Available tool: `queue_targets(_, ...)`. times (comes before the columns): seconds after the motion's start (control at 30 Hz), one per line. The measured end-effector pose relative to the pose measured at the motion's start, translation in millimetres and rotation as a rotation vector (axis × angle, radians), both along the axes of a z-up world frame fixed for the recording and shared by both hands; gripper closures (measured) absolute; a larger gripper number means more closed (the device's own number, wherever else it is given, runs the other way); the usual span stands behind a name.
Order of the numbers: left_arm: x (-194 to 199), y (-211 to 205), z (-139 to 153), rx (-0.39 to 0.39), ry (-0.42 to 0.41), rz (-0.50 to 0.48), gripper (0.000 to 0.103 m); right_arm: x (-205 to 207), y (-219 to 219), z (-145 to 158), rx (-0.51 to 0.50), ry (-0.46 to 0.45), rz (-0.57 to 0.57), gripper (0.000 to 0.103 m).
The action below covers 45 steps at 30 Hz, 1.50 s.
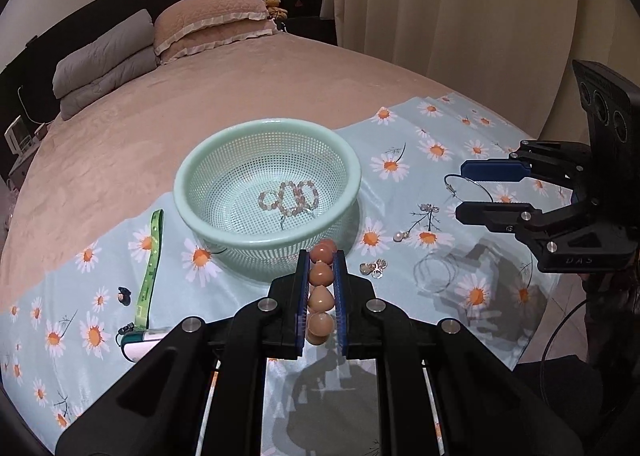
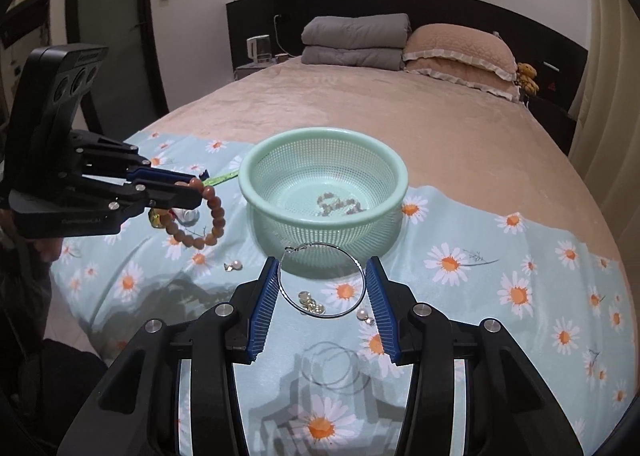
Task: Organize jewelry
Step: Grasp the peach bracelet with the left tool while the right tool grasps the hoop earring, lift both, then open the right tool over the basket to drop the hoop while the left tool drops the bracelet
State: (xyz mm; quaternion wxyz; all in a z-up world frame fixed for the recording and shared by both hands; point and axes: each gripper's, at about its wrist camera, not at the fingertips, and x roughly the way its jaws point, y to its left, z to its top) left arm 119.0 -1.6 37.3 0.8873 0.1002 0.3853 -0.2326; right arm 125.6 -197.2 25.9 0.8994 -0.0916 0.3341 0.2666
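A mint green basket (image 1: 268,128) (image 2: 324,136) stands on the daisy cloth and holds pale bead bracelets (image 1: 290,196) (image 2: 340,204). My left gripper (image 1: 322,256) (image 2: 192,186) is shut on a brown bead bracelet (image 1: 320,296) (image 2: 212,224), held above the cloth just in front of the basket. My right gripper (image 2: 322,276) (image 1: 460,190) holds a thin silver hoop earring (image 2: 324,280) (image 1: 466,186) between its fingers, raised near the basket's right side. Pearl earrings (image 1: 402,235) (image 2: 366,315), small charms (image 1: 374,268) (image 2: 310,302) and another silver hoop (image 1: 434,274) (image 2: 336,370) lie on the cloth.
A green strap (image 1: 150,268) with a white tube (image 1: 138,346) and a small dark piece (image 1: 125,294) lie left of the basket. The daisy cloth (image 1: 400,160) covers the bed's foot; pillows (image 1: 208,24) and a folded grey quilt (image 2: 356,42) are at the head. Curtains hang to the right.
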Motion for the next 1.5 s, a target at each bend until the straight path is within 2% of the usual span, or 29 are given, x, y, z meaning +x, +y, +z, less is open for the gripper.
queue_targets(0.13,18.6,5.1,15.0,-0.017,-0.005,0.019,0.091,7.3,4.6,22.6,-0.008,-0.035,0.008,0.061)
queue_targets(0.27,40.4,11.5,22.9,0.003,-0.015,0.038,0.09,30.7,17.4,40.6,-0.026,-0.069,0.037,0.061)
queue_targets(0.47,86.0,21.0,18.3,0.037,0.007,0.086,0.09,84.9,43.1,37.6,-0.062,-0.051,0.072,0.06)
queue_targets(0.5,92.4,22.7,17.5,0.041,0.004,0.099,0.083,93.3,47.2,34.5,-0.076,-0.045,0.066,0.05)
queue_targets(0.53,95.4,23.3,17.0,0.039,-0.004,0.115,0.065,99.0,49.8,31.4,-0.089,-0.051,0.048,0.039)
queue_targets(0.57,96.6,26.0,18.7,0.032,-0.016,0.131,0.053,102.5,50.3,29.1,-0.098,-0.069,0.031,0.039)
queue_targets(0.6,96.4,29.6,20.9,0.019,-0.027,0.148,0.031,104.5,49.1,27.0,-0.096,-0.071,0.028,0.039)
queue_targets(0.63,94.8,32.7,23.1,0.005,-0.032,0.162,0.022,105.3,46.4,24.7,-0.083,-0.058,0.035,0.039)
queue_targets(0.7,91.1,37.1,26.2,-0.019,-0.026,0.166,0.022,104.0,39.7,21.2,-0.066,-0.048,0.028,0.039)
queue_targets(0.83,80.2,38.5,33.9,-0.004,-0.028,0.183,0.022,97.6,22.1,23.3,-0.055,-0.028,-0.012,0.039)
queue_targets(0.93,66.5,35.8,43.2,-0.002,-0.042,0.182,0.016,85.0,10.2,32.2,-0.036,-0.032,-0.032,0.038)
queue_targets(1.13,34.7,24.1,63.6,0.024,-0.067,0.16,0.016,52.7,-9.2,56.5,-0.018,-0.06,-0.072,0.036)
queue_targets(1.27,5.6,23.2,82.7,0.009,-0.095,0.176,0.016,24.4,-22.3,75.3,-0.013,-0.094,-0.099,0.035)
queue_targets(1.33,-11.9,23.7,93.0,-0.002,-0.115,0.183,0.01,8.5,-28.5,83.3,-0.001,-0.104,-0.103,0.032)
queue_targets(1.5,-57.5,24.0,102.8,-0.009,-0.139,0.18,0.007,-31.0,-37.0,92.7,0.039,-0.115,-0.105,0.031)
